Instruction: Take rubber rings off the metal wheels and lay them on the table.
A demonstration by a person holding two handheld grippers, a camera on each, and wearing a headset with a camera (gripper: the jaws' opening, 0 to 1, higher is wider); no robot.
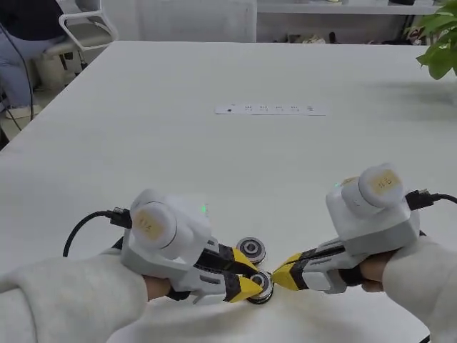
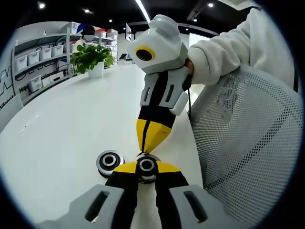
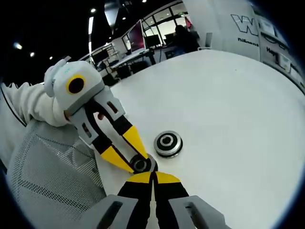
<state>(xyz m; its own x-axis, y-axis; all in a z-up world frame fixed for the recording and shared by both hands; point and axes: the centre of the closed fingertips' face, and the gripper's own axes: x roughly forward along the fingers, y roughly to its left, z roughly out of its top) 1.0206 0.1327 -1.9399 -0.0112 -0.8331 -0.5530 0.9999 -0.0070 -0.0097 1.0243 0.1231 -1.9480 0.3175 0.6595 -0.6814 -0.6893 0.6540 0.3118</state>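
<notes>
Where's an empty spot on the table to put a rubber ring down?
The widest bare patch of table lies between the power strip and the loose wheel. More room lies beyond the strip, up to the far edge. The near edge is crowded: left gripper and right gripper meet at the held wheel, the loose wheel beside it.

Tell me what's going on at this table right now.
A person is working on a white table with a gripper in each hand. The left gripper is clamped on a small metal wheel, holding it on the tabletop. The right gripper has its closed tips at that wheel's edge. A second wheel lies untouched just beside them.
</notes>
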